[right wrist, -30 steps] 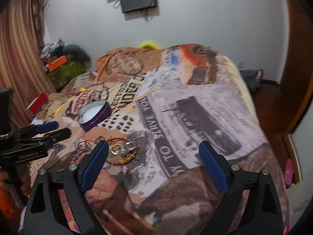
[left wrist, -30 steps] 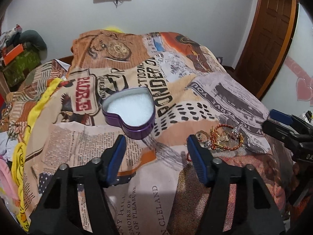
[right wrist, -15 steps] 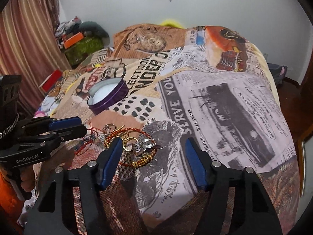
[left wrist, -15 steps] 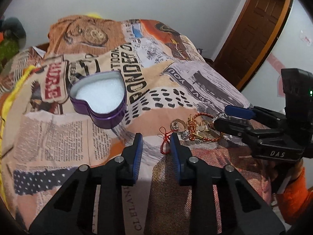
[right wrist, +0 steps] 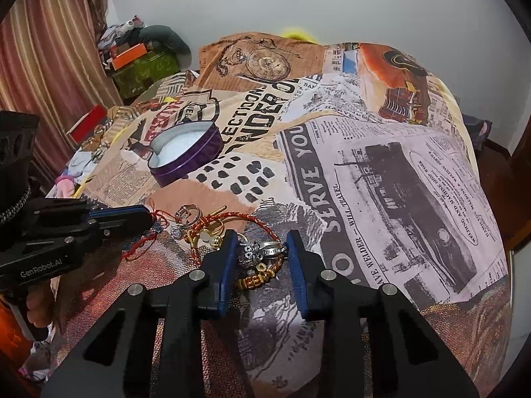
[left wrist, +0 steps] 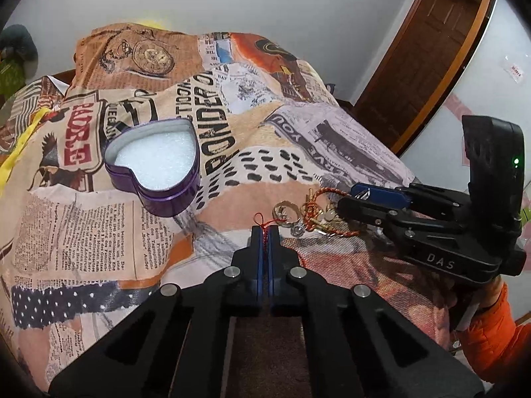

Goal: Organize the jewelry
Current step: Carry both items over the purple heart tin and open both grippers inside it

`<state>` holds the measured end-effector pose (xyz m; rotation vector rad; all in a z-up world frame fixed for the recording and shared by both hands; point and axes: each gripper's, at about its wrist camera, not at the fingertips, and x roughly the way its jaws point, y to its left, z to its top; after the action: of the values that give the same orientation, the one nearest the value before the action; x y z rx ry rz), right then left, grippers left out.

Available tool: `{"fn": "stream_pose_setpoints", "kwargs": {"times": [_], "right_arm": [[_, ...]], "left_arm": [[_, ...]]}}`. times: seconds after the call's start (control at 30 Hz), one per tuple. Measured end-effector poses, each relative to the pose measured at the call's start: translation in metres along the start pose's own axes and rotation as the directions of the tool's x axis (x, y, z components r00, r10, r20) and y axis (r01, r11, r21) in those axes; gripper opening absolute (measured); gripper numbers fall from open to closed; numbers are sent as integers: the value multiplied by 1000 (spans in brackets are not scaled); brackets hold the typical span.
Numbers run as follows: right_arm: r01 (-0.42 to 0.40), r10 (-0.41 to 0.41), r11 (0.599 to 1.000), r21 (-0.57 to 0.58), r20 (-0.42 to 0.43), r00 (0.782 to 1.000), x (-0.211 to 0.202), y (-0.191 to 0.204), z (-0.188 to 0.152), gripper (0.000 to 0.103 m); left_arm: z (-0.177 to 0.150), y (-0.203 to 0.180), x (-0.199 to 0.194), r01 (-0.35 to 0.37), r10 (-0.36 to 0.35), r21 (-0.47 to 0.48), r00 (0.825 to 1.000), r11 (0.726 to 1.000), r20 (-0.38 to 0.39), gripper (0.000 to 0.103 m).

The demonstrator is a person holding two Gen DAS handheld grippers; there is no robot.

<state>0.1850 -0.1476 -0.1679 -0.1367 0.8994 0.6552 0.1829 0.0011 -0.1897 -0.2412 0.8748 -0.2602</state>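
Observation:
A purple heart-shaped tin (left wrist: 156, 169) with white foam inside lies open on the bed; it also shows in the right wrist view (right wrist: 186, 156). A pile of jewelry (left wrist: 308, 212) lies in front of it: rings, an orange braided bracelet (right wrist: 262, 222) and a red cord bracelet (right wrist: 142, 245). My left gripper (left wrist: 265, 232) is shut on the red cord bracelet (left wrist: 265, 224). My right gripper (right wrist: 262, 248) is open, its fingers on either side of a silver ring (right wrist: 262, 252) that lies on the bed.
The bedspread (right wrist: 365, 165) has a newspaper print and falls away at the right edge. A brown door (left wrist: 428, 56) stands at the right. Boxes and clutter (right wrist: 139, 59) sit by a curtain at the far left.
My left gripper closed from wide open onto the red cord bracelet. My right gripper moved down to the pile and narrowed around the silver ring.

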Motion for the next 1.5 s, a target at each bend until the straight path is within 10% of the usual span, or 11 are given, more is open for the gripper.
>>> {"fn": "stream_pose_setpoints", "kwargs": {"times": [1.5], "right_arm": [[3, 14, 997, -82, 202, 979, -36, 58, 82, 27]], "left_arm": [[92, 38, -105, -178, 159, 30, 934, 984, 321, 0]]}}
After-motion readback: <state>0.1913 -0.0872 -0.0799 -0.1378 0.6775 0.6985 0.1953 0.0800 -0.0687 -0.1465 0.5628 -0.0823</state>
